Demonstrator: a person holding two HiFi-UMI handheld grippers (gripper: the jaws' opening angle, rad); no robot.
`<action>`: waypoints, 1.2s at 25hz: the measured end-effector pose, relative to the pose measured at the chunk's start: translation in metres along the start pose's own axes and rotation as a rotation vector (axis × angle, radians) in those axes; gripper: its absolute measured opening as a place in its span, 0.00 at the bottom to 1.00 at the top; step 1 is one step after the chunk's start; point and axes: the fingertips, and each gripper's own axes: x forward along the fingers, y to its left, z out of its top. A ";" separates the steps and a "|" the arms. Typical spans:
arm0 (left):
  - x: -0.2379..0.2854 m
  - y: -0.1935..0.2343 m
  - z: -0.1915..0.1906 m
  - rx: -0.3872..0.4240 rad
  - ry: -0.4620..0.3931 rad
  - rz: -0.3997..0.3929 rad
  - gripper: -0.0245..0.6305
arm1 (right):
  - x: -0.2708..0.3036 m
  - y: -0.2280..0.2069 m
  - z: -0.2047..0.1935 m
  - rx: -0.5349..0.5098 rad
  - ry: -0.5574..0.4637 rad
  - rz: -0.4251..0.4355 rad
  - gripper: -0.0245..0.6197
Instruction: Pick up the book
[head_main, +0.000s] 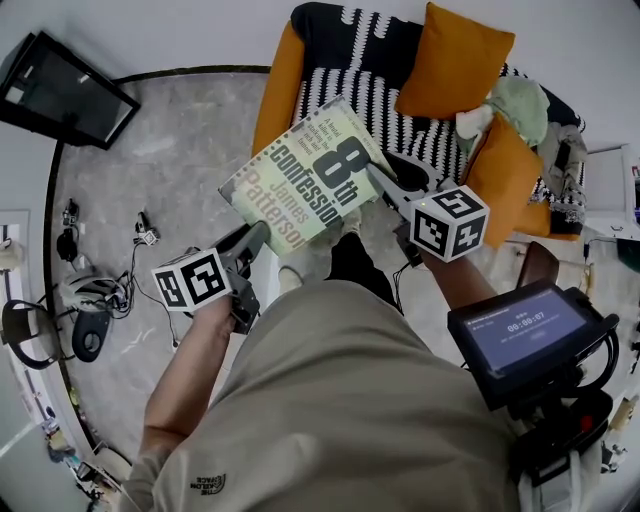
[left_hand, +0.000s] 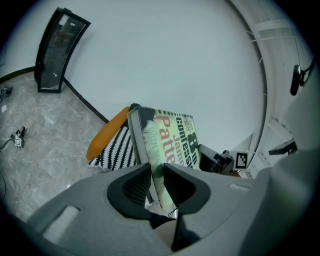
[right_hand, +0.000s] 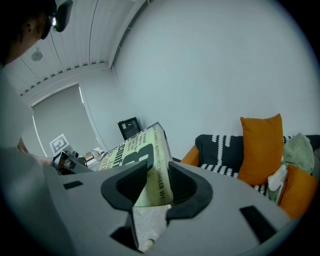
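Holding book (head_main: 305, 175) aloft in front of sofa (head_main: 350, 55) | pinching one edge with left gripper (head_main: 260, 234), opposite edge with right gripper (head_main: 373, 173) | gripping both sides, likely to stop tilting

Left gripper (head_main: 256, 238) clamped on lower corner of book (head_main: 305, 175), jaws part closed, pads pressed on both covers. Right gripper (head_main: 377, 178) clamped on opposite edge same way. Both pointed forward, slightly down. Left forearm (head_main: 185, 370) bare, stretched forward at left. Right forearm (head_main: 462, 282) mostly hidden behind marker cube (head_main: 450, 222).
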 end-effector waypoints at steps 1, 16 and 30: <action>0.000 0.000 0.000 -0.001 0.002 0.000 0.17 | 0.000 0.000 0.000 0.000 0.001 0.000 0.25; 0.001 0.001 0.001 -0.011 0.017 -0.002 0.16 | 0.000 -0.001 -0.001 0.006 0.007 -0.005 0.25; 0.001 0.001 -0.001 -0.022 0.021 0.005 0.16 | 0.000 -0.001 -0.001 0.009 0.009 0.002 0.25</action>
